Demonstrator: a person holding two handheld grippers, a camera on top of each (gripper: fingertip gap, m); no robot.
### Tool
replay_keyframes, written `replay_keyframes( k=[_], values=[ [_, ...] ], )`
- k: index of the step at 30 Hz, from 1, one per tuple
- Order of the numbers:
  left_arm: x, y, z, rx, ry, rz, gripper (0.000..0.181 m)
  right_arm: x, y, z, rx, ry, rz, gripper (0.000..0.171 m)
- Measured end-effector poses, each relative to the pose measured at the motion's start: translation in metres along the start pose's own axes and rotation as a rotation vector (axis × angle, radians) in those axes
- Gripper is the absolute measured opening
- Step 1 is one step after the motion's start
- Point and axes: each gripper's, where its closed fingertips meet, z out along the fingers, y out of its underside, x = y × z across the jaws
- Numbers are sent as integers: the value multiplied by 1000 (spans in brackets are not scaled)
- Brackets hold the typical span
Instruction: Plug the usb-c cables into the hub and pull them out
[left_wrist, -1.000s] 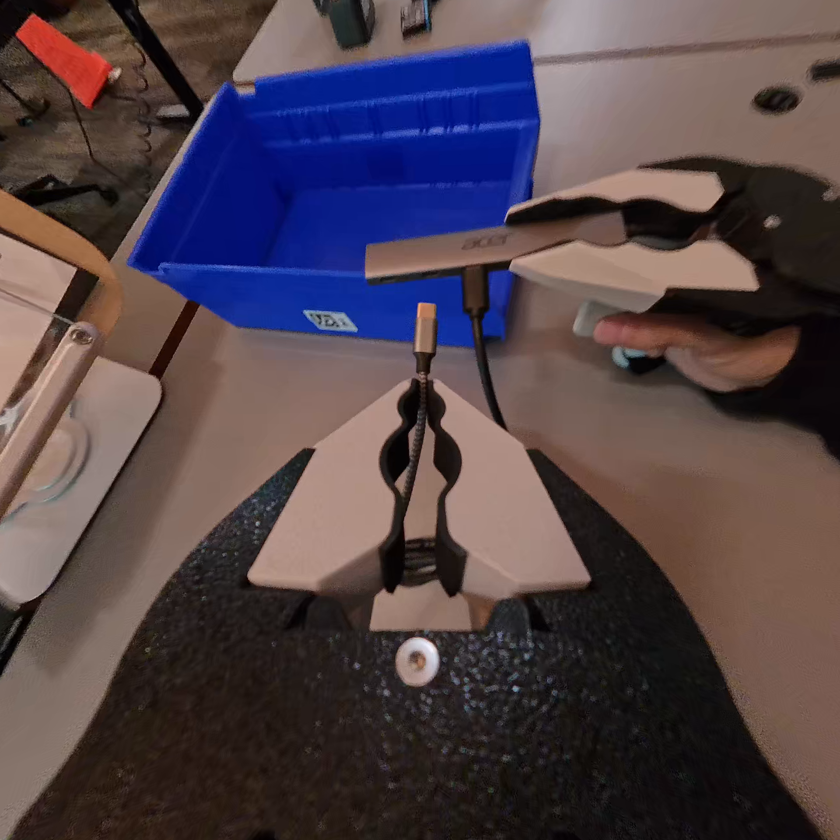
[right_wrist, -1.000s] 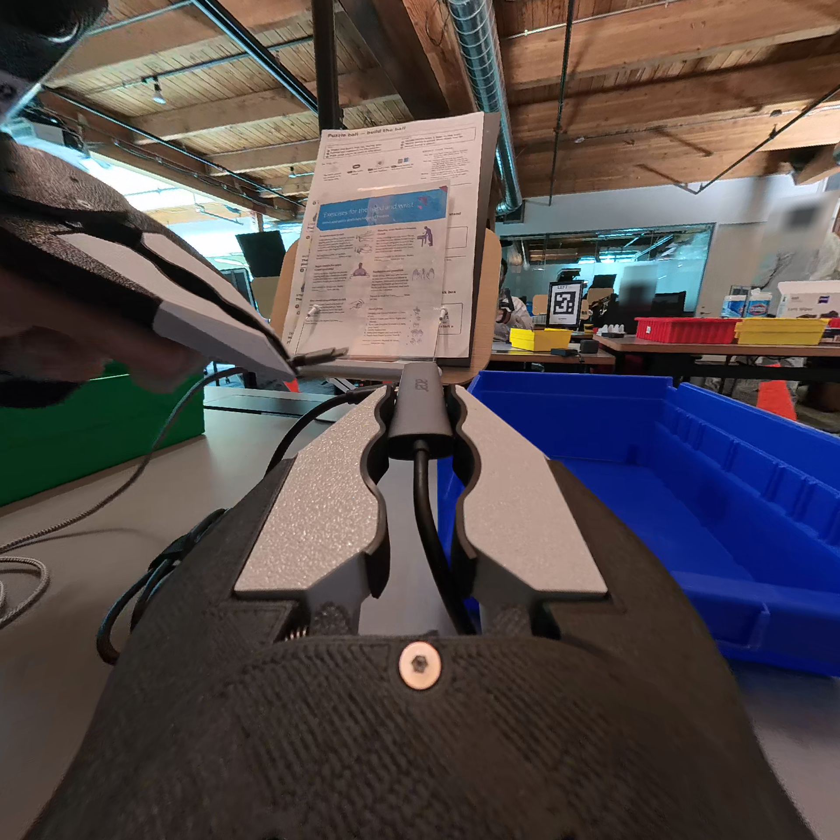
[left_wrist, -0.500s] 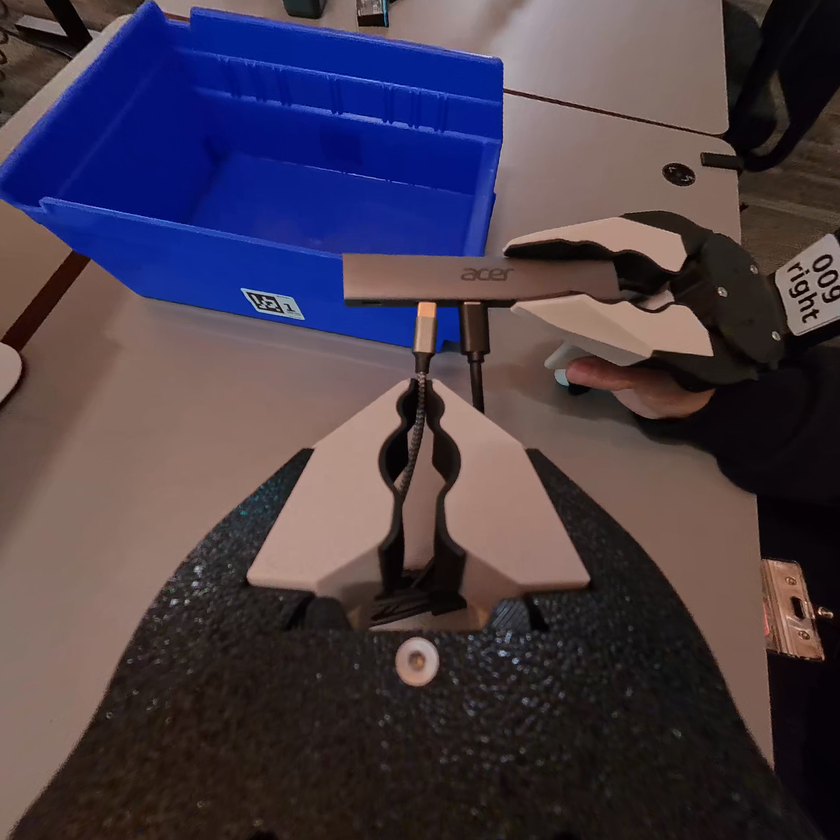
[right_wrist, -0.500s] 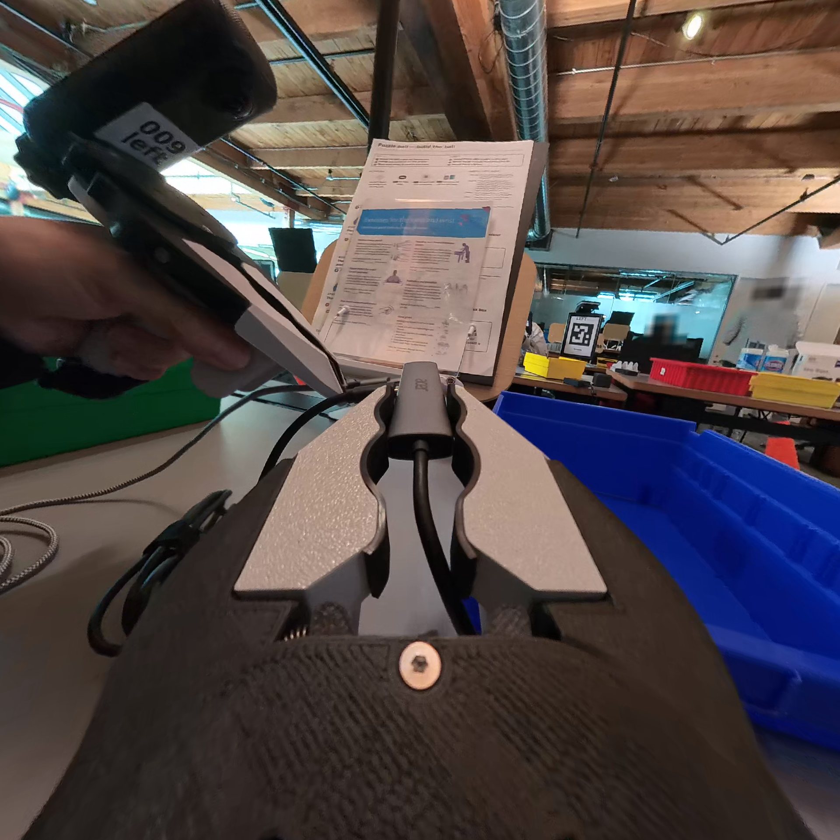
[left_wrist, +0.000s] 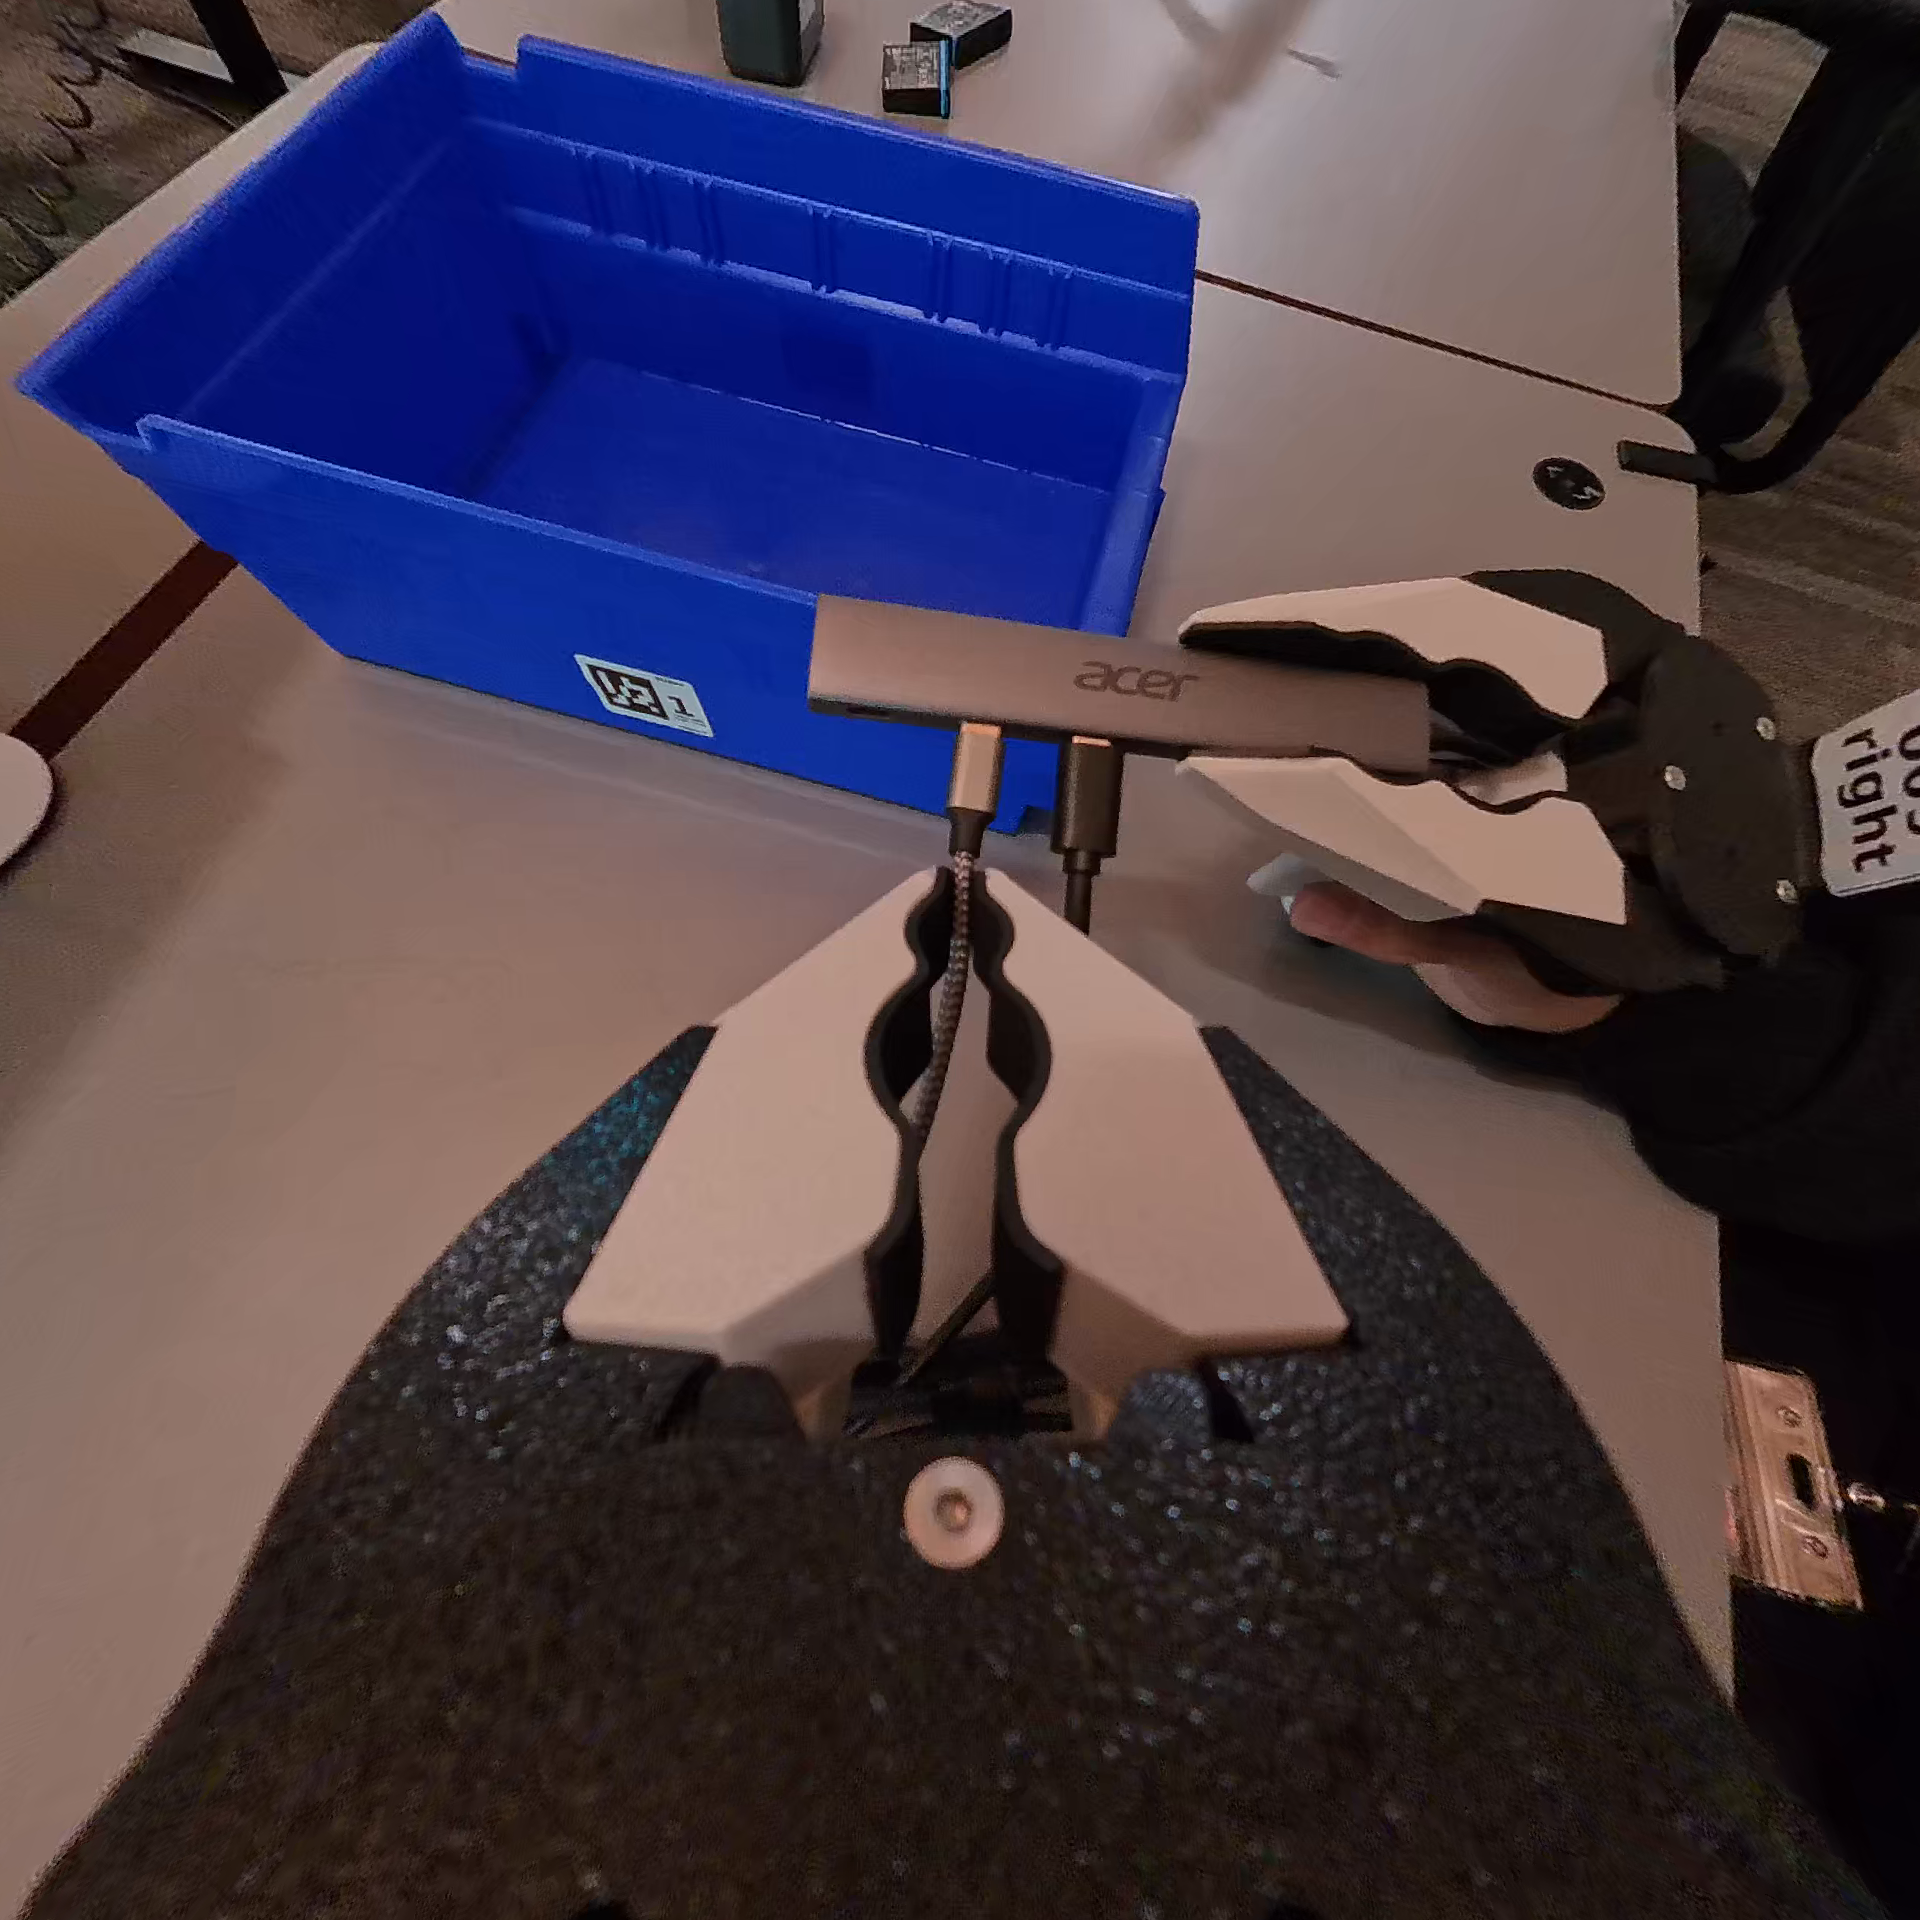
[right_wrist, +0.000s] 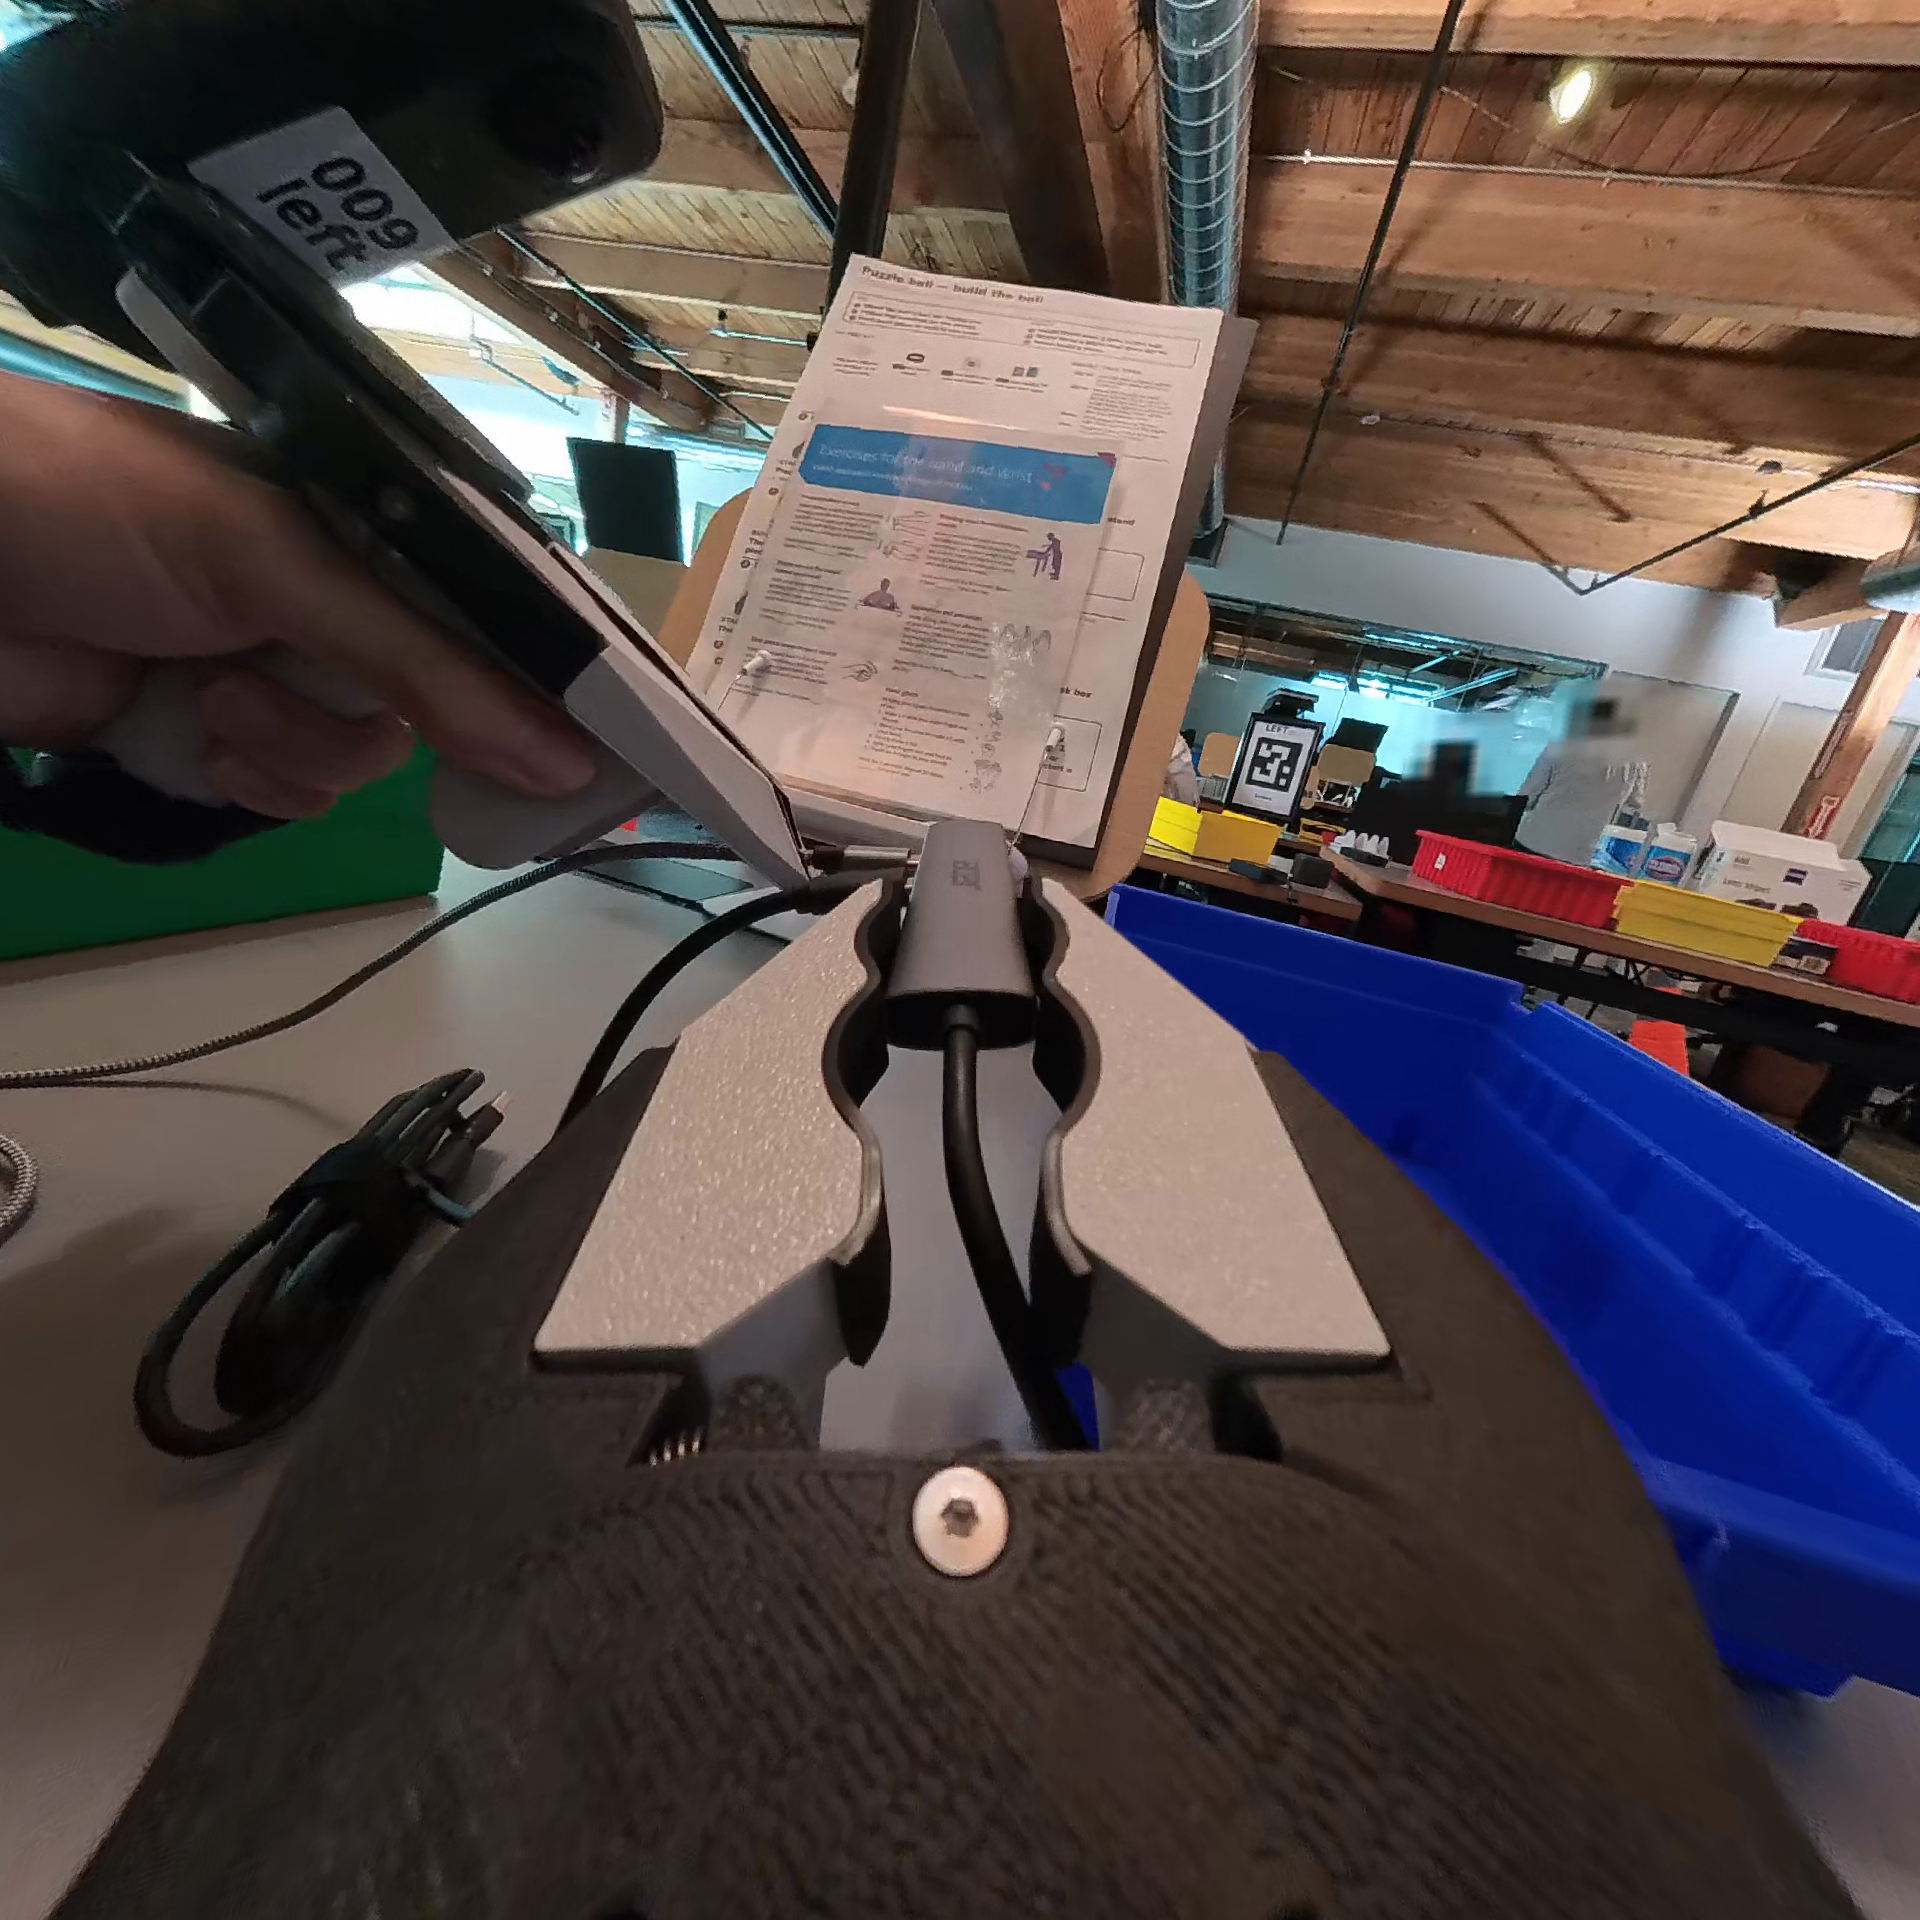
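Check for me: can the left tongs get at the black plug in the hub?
Probably not yet. The left tongs are shut on the braided cable, seated in the hub. The black plug sits clear just beside it.

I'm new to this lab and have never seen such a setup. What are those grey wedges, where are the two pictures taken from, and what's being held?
No robot here: a person holds a hand-operated two-finger gripper in each hand, each with a camera looking along its grey fingers. One picture is from the left gripper, the other from the right gripper.

The left gripper is shut on a braided grey cable, whose silver plug sits at the edge of a flat grey metal hub. A black cable's plug is in the hub beside it. The right gripper, also seen in the left view, clamps the hub's end.

On the grey table stand an empty blue plastic bin and a paper-covered stand; a bundled black cable lies there too.
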Motion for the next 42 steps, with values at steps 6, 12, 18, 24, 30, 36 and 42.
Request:
replay_keyframes(
  k=[6,12,18,24,30,36,42],
  values=[
    [0,-3,-2,11,-48,70,0,-3,0,0,-16,-37,76,25],
    [-5,10,8,-70,-127,165,0,-13,-1,2,-26,-60,16,27],
    [8,-6,2,66,-5,184,1,3,-14,-3,53,-5,-51,23],
    [11,-38,-55,199,35,112,34,4,-38,-6,100,-8,-184,23],
    [-41,-38,-142,266,-195,111,36,55,-128,-24,204,58,-226,22],
    [-52,-35,-168,342,-145,21,33,107,-254,-28,303,46,-202,22],
    [-41,-35,-158,309,-112,58,34,131,-350,1,259,49,-335,22]
  ],
)
